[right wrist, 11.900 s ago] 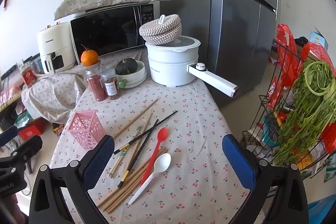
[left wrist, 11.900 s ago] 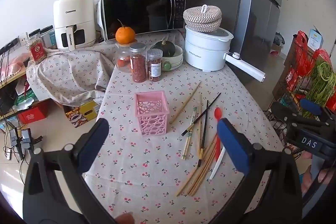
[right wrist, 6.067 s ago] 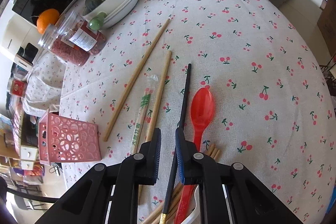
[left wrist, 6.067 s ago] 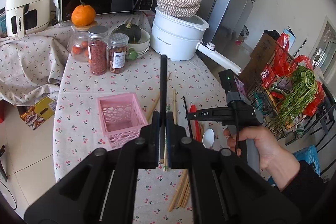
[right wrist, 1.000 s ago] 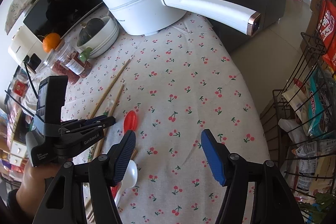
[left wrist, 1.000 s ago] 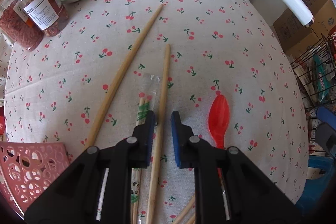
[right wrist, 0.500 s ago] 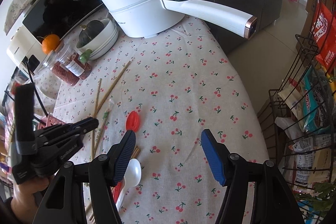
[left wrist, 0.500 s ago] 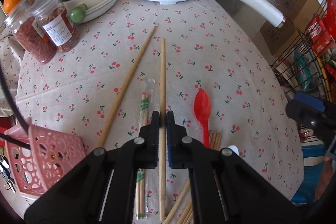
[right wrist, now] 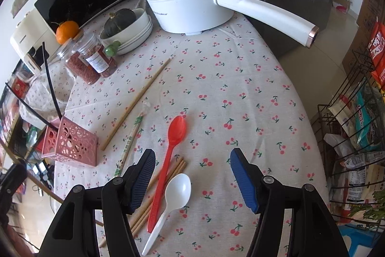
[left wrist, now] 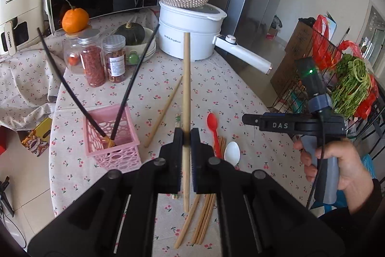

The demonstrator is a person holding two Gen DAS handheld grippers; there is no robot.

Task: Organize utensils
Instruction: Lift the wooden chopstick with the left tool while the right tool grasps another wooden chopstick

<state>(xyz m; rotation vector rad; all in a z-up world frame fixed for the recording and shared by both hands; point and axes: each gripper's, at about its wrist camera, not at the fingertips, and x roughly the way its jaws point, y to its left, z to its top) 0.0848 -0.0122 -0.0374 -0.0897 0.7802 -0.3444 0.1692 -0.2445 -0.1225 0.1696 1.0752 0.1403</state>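
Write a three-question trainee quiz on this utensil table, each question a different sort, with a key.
1. True or false: the left gripper is shut on a wooden chopstick.
2. Multiple choice: what already stands in the pink basket? A) the red spoon B) two black chopsticks C) the white spoon
3. Fill in: on the tablecloth, the utensil lying directly beside the red spoon, below the right gripper, is the ____ spoon.

Key
1. True: the jaws press the chopstick and hold it clear of the table.
2. B: the black chopsticks lean out of the basket.
3. White: the white spoon lies between the open jaws.
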